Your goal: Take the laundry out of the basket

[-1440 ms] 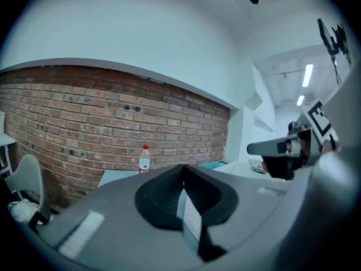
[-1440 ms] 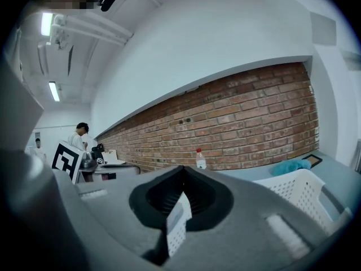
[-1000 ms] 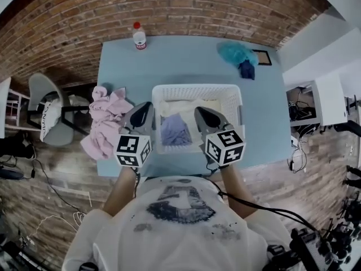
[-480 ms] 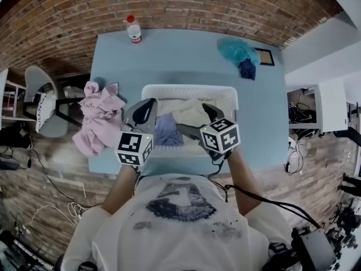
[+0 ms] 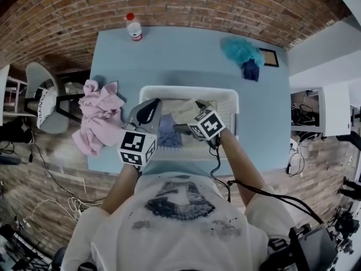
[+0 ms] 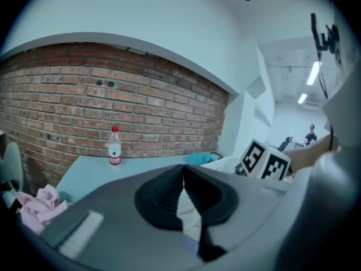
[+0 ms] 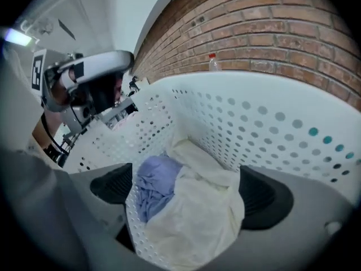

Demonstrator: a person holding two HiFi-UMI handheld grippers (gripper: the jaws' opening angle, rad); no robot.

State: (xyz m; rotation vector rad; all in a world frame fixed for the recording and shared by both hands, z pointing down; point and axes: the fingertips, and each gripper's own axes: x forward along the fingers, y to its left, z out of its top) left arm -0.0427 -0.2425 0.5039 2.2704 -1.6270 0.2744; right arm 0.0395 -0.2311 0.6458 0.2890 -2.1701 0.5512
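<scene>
Head view: white perforated basket [image 5: 189, 89] sits mid-table on the blue table [image 5: 186, 49], person standing at the near edge. Laundry is in the basket: a lavender garment [image 5: 168, 133] toward the near left, a cream garment [image 5: 183, 109] behind and to its right. A pink garment [image 5: 98, 120] lies heaped over the table's left edge, outside the basket. A teal cloth [image 5: 240, 49] lies at the far right and a bottle [image 5: 133, 27] stands at the far edge. Left gripper [image 5: 148, 109] is just outside the basket's left wall. Right gripper [image 5: 186, 123] is tipped down into the basket, but its jaws cannot be read from here. Right gripper view settles it: right gripper [image 7: 186, 193] has its jaws spread wide, having just been opening. The lavender garment [image 7: 155, 185] and cream garment [image 7: 197, 219] lie in the gap below, and neither pad presses on them. Basket wall [image 7: 237, 123] curves round on three sides. Left gripper view: left gripper [image 6: 182, 191] has its jaws closed pad to pad, gripping nothing. Only this view shows the bottle [image 6: 114, 147] upright against the brick wall [image 6: 113, 112]. It also shows the pink garment [image 6: 36, 205] low at left and the right gripper's marker cube [image 6: 265, 161] over the basket.
</scene>
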